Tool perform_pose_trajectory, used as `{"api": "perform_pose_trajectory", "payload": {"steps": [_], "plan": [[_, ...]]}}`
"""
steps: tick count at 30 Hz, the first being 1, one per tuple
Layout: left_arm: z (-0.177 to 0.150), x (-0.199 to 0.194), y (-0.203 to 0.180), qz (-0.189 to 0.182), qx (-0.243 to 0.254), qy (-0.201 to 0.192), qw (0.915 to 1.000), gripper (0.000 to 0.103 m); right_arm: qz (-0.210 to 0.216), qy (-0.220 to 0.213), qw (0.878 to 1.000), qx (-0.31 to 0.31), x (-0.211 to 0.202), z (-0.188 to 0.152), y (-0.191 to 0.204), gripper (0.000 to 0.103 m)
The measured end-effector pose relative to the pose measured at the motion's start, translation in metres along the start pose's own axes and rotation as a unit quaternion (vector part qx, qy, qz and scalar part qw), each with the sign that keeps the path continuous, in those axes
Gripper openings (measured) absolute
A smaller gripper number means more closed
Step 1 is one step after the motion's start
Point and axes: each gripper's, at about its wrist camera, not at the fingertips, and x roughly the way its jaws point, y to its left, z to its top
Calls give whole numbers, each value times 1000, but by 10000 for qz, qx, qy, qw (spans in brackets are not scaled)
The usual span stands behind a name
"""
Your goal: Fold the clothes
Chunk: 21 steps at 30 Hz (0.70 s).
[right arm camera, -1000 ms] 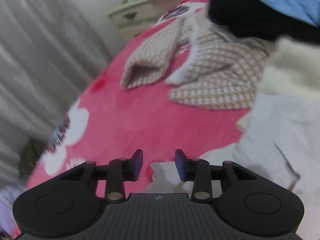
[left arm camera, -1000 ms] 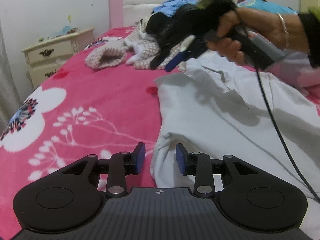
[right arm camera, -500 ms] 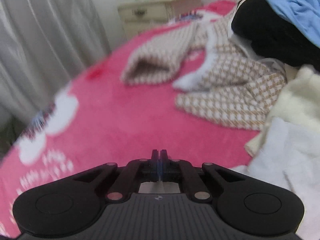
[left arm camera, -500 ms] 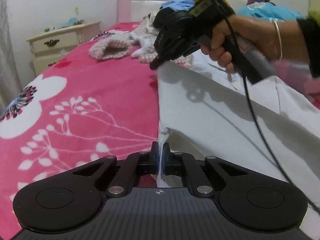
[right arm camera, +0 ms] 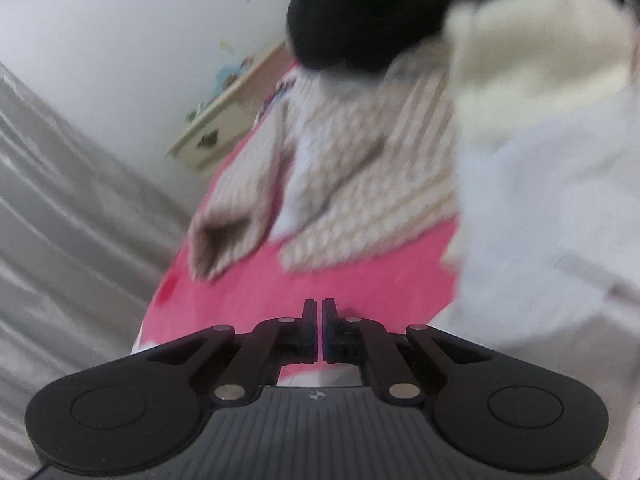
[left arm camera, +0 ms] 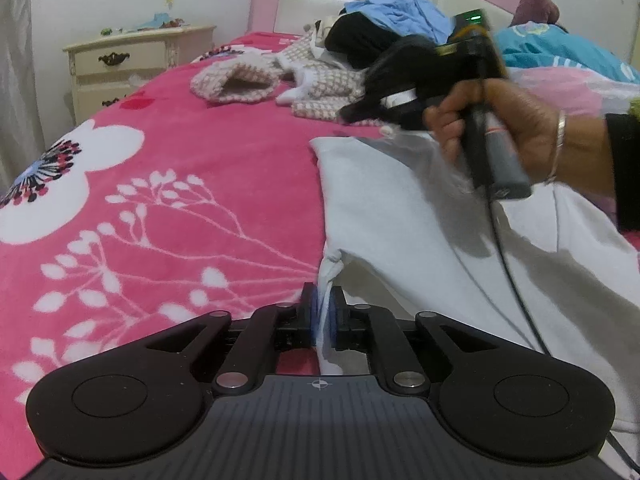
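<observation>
Bedspread [left arm camera: 168,184] carries the white garment [left arm camera: 400,216], spread on its right side. Left gripper [left arm camera: 325,312] is clamped on the near edge; right gripper [right arm camera: 319,330] is closed, can't tell on what. I'd keep that edge taut and both corners level.

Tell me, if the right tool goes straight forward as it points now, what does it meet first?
Probably the checked beige garment on the pink blanket. The right tool points that way, but blur leaves depth unclear.
</observation>
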Motion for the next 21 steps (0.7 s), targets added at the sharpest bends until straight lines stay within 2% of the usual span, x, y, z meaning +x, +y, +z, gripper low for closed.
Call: {"api": "perform_pose_trajectory", "payload": {"steps": [3,6,8,12,16,18,21], "plan": [[5,-9,10,-81,-144,143,9998,25,-41,-76,9994,-340,-29,23,-1,4],[12,-24,22,-85,-339,212,9992,29,48,-8,9968,-797,-70,40,4,4],[19,-34,25,-69,-450,109,9989,29,23,82,9937,-1120,-98,43,10,4],[24,-15,12,-306,-413,312,9982,29,98,591,9831,-1729,-133,24,23,4],[28,4,-1,-542,-375,516,9965,30,62,1170,9648,-2355,-156,-9,33,4],[31,13,-7,-652,-370,616,9953,30,-82,1246,9564,-2639,-166,-23,35,4],[29,19,2,-597,-725,755,9927,29,-261,1152,9555,-2702,-187,-28,28,4]]}}
